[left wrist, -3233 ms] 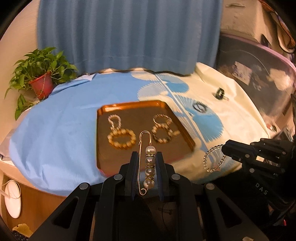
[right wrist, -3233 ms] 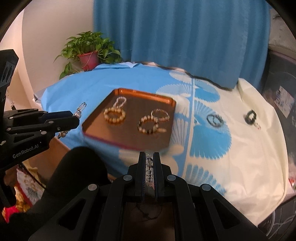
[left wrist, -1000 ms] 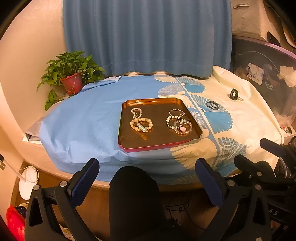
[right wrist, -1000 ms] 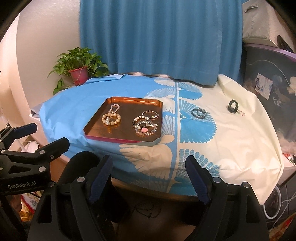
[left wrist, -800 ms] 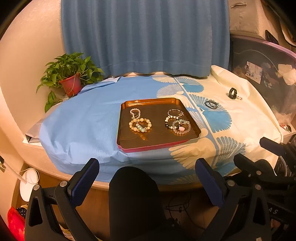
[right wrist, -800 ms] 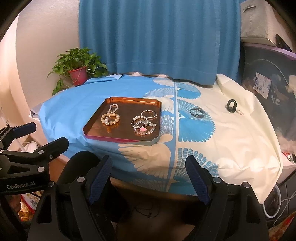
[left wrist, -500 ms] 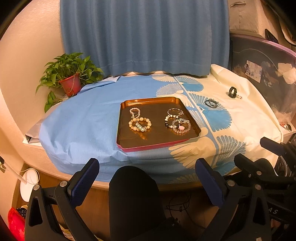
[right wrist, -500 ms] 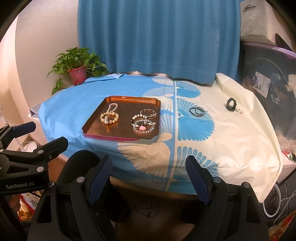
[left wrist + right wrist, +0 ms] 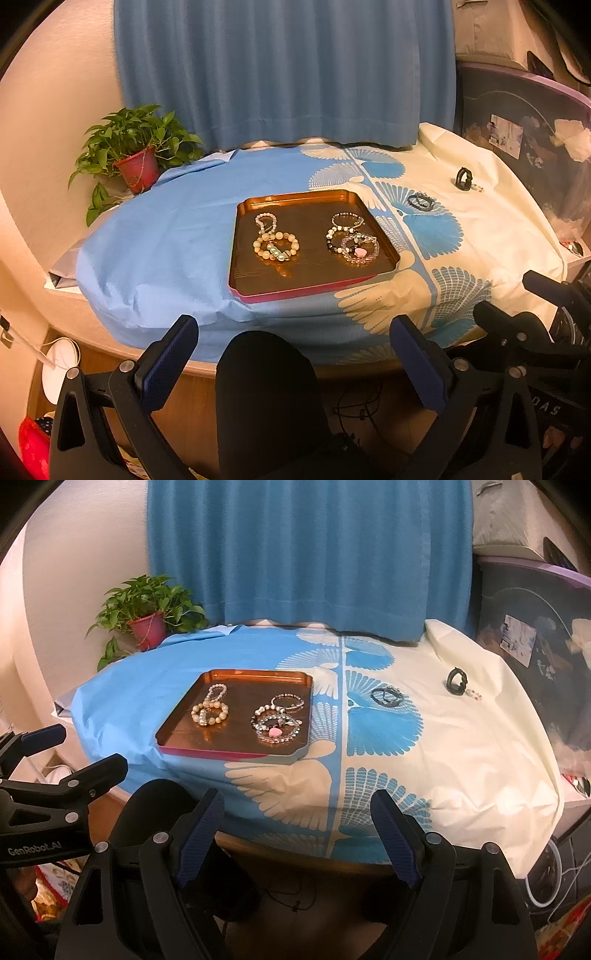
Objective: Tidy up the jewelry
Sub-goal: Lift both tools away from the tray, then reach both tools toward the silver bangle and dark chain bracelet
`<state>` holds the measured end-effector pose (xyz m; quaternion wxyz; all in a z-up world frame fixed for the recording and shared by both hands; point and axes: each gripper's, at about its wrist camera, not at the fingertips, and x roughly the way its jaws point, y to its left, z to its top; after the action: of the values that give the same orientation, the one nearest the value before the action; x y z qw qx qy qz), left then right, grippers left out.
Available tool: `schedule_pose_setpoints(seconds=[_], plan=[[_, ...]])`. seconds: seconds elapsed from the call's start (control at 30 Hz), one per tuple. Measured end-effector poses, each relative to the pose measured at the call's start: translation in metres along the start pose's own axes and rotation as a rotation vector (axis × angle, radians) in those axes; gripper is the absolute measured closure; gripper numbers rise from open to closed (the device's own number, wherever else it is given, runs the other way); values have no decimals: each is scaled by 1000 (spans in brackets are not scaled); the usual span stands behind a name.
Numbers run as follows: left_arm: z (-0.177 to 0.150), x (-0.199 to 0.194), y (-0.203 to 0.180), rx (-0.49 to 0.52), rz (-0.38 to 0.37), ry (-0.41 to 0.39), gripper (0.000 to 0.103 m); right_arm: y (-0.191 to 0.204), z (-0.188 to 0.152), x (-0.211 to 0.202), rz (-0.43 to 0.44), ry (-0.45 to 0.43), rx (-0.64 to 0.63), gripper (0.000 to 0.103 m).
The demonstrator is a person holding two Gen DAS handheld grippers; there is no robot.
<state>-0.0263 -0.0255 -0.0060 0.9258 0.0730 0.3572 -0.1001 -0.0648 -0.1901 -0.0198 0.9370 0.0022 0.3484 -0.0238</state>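
Left gripper (image 9: pixel 293 365) low in frame, fingers spread wide, holding nothing. Right gripper (image 9: pixel 295 834) the same: wide apart, empty. Tray (image 9: pixel 177 746) mid-frame on tabletop (image 9: pixel 461 760), bracelets (image 9: pixel 275 720) piled inside. Beyond it, upper right: dark bracelet (image 9: pixel 385 696), then a dark ring-like piece (image 9: pixel 456 681). Both loose items lie ahead-right; right gripper likely nearer.

A home room: pleated blue curtain (image 9: pixel 284 70), leafy green potted plant (image 9: pixel 135 155), table under blue-and-cream patterned cloth (image 9: pixel 159 251).
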Motion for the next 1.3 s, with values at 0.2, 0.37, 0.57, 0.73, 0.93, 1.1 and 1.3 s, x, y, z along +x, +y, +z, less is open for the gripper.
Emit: schedule_pose_setpoints(seconds=[0.2, 0.37, 0.57, 0.73, 0.93, 1.1, 1.3], plan=[[8, 9, -5, 12, -6, 10, 1, -14, 2, 6, -16, 7, 27, 22], [22, 21, -15, 24, -31, 26, 1, -38, 6, 14, -38, 14, 65, 22], [60, 48, -41, 62, -70, 25, 1, -81, 22, 31, -82, 13, 126, 21], [103, 83, -73, 93, -87, 22, 1, -129, 46, 59, -119, 18, 161, 21], [157, 149, -127, 142, -139, 57, 1, -192, 83, 121, -160, 40, 187, 21], [189, 218, -173, 224, -163, 119, 1, -239, 115, 186, -108, 76, 230, 21], [201, 292, -207, 287, -175, 195, 1, -264, 145, 263, -57, 105, 162, 21]])
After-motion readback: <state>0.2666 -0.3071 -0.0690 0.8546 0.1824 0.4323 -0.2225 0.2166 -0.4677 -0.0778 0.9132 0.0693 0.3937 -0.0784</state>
